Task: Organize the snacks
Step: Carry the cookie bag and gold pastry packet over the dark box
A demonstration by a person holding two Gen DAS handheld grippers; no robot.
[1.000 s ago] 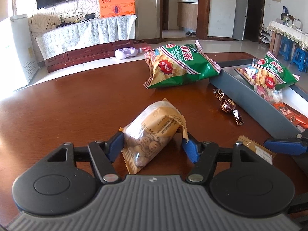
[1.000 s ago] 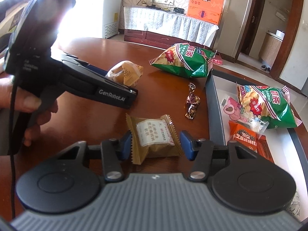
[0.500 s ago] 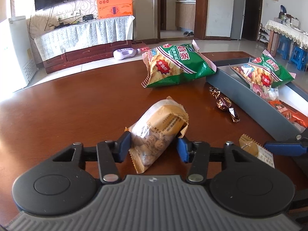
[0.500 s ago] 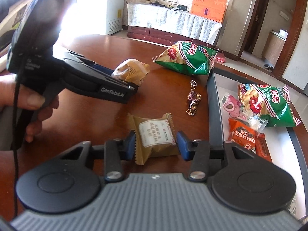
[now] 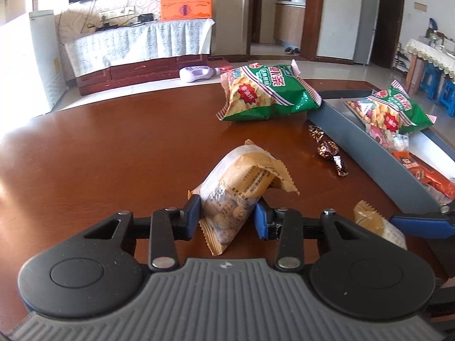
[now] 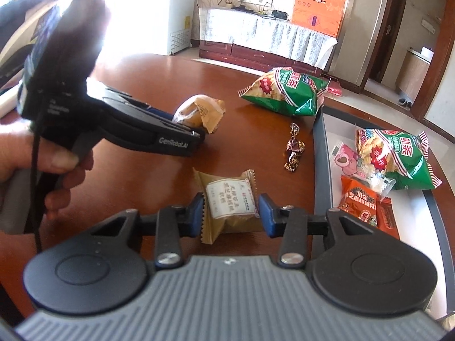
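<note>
Left claw (image 5: 227, 213) clamping peanut packet (image 5: 239, 179), right claw (image 6: 231, 213) clamping pastry packet (image 6: 227, 199)

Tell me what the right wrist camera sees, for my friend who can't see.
The right gripper has its jaws closed on a tan packet on a brown table. To its left, a hand holds the left gripper on a cookie pack. A grey tray of snacks sits to the right.
</note>
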